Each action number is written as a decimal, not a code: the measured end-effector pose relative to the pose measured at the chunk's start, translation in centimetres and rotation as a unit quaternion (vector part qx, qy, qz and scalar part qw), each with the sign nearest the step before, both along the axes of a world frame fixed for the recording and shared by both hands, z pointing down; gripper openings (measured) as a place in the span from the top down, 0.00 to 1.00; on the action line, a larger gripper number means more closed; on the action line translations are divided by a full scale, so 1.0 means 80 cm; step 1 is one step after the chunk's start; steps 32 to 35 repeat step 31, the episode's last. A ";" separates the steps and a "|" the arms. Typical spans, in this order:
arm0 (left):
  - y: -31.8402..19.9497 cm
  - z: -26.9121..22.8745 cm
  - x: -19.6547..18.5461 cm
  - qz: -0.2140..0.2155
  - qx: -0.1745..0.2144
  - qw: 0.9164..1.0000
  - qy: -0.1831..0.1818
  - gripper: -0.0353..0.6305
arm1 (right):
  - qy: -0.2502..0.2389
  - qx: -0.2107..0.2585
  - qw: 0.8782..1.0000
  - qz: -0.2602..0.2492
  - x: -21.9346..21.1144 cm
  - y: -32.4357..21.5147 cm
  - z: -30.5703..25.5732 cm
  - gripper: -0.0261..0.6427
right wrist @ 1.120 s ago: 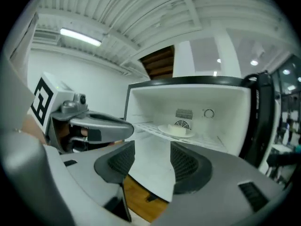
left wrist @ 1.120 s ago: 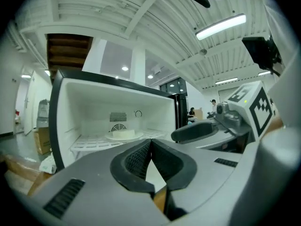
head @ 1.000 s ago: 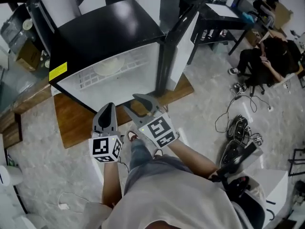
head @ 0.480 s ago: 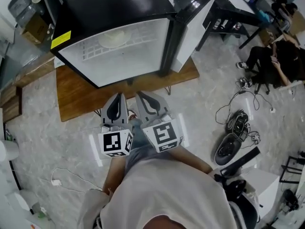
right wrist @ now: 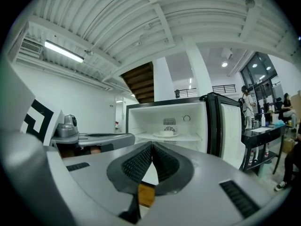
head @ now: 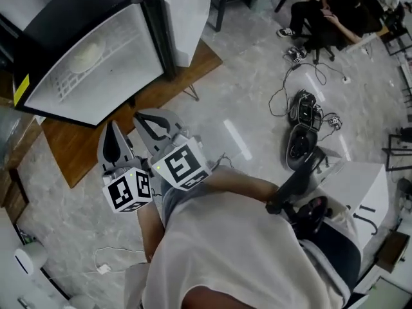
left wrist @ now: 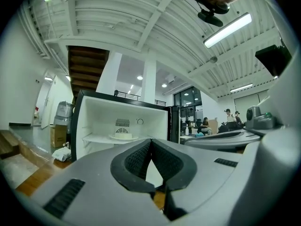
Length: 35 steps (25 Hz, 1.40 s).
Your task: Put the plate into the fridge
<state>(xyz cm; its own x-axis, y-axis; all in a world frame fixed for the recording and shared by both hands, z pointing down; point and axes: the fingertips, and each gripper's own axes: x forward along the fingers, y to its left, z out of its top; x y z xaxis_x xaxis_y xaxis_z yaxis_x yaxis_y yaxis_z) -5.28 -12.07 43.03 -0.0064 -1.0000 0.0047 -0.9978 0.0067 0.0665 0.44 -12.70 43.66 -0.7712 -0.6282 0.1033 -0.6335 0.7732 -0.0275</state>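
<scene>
The white plate (head: 85, 55) lies on the wire shelf inside the open black fridge (head: 38, 82), apart from both grippers. It also shows in the left gripper view, plate (left wrist: 122, 135), and in the right gripper view, plate (right wrist: 170, 133). My left gripper (head: 111, 132) is shut and holds nothing; it hangs in front of the fridge, a short way back from it. Beside it, my right gripper (head: 143, 117) is shut too, with nothing between its pads. The left gripper (left wrist: 150, 141) and right gripper (right wrist: 152, 146) each show their pads pressed together, pointing at the fridge interior.
The fridge door (head: 185, 15) stands swung open at the right. A low wooden platform (head: 67, 150) carries the fridge. Cables and shoes (head: 302, 118) lie on the floor at the right. A person sits on a chair (head: 331, 8) at the top right.
The right gripper's jaws have gone from open to shut with nothing in them. Both grippers now stand farther back from the fridge, which has shifted to the view's upper left. The plate stayed on its shelf.
</scene>
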 end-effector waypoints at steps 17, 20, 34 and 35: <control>0.105 -0.054 0.011 0.038 0.002 0.999 -0.003 0.92 | -0.007 -0.004 0.999 0.035 0.008 0.113 -0.052 0.94; 0.145 -0.061 0.014 0.046 0.008 0.999 -0.003 0.92 | -0.007 -0.005 0.999 0.031 -0.002 0.150 -0.055 0.94; 0.329 -0.020 0.000 0.072 -0.011 0.997 0.021 0.92 | 0.019 0.047 0.999 0.013 -0.027 0.332 -0.032 0.94; 0.329 -0.020 0.000 0.072 -0.011 0.997 0.021 0.92 | 0.019 0.047 0.999 0.013 -0.027 0.332 -0.032 0.94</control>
